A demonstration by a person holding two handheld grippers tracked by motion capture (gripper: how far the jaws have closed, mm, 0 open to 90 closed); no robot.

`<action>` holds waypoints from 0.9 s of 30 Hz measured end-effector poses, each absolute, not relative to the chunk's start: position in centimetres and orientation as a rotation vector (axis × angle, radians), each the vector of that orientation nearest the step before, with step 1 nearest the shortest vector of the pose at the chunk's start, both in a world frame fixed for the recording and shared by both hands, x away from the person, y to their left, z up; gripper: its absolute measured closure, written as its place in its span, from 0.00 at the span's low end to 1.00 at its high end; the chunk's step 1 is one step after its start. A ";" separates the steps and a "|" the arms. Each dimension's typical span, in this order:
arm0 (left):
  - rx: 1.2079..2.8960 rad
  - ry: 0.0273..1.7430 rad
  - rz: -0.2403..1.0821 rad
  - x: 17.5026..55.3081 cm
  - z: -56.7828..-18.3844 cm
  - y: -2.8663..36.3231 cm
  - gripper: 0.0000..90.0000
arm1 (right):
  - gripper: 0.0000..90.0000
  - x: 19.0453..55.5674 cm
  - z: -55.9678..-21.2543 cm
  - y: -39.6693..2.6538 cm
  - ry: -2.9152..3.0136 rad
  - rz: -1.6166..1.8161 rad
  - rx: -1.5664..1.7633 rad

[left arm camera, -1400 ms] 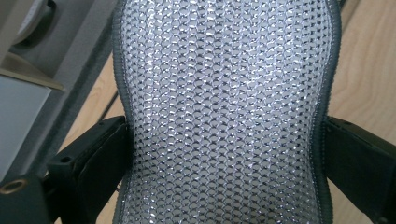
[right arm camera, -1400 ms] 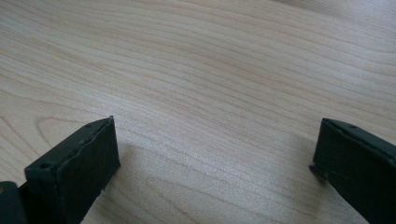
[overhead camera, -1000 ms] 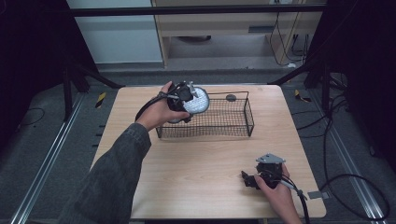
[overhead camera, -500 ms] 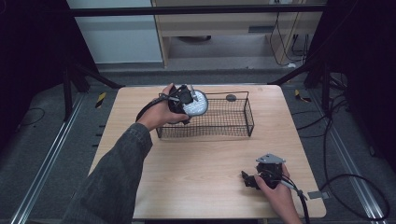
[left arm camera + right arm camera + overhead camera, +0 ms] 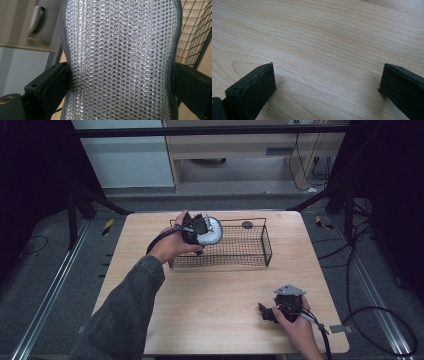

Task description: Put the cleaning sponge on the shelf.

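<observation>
A: High view: where is the silver mesh pad [image 5: 212,230] held?

B: It is gripped by the left gripper [image 5: 196,231] above the left end of the wire basket [image 5: 250,251]; in the left gripper view it is pinched inward at both edges.

A: How is it judged to handle?

B: Light, soft and easily bent; an edge grip is advised. The right gripper [image 5: 272,313] is held open, empty, on the table [image 5: 215,310].

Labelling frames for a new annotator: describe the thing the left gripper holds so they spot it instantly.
Find the black wire basket at the far side of the wooden table. Over its left end, the left gripper clamps a silvery mesh pad. Its glinting chain-link weave and grey stitched edge set it apart from the basket's open black grid.
</observation>
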State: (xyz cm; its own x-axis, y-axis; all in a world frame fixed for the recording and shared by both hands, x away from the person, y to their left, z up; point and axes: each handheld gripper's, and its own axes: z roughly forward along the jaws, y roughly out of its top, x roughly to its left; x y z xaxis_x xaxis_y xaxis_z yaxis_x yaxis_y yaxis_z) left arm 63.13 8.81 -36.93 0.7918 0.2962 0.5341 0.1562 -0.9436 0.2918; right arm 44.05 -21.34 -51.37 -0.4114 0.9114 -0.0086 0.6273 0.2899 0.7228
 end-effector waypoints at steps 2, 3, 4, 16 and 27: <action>2.754 0.345 0.878 63.2 -37.1 8.8 0.04 | 0.00 44.1 -51.4 -21.3 2.143 0.909 1.378; 2.754 0.345 0.878 63.2 -37.1 8.8 0.04 | 0.00 44.1 -51.4 -21.3 2.143 0.909 1.378; 2.755 0.340 0.884 63.2 -37.1 8.7 0.04 | 0.00 44.1 -51.4 -21.3 2.143 0.909 1.378; 2.705 0.396 0.832 63.7 -36.9 8.7 0.03 | 0.00 44.0 -51.4 -21.3 2.143 0.906 1.379; 2.695 0.399 0.830 63.3 -36.5 8.6 0.05 | 0.00 44.0 -51.3 -21.3 2.140 0.910 1.386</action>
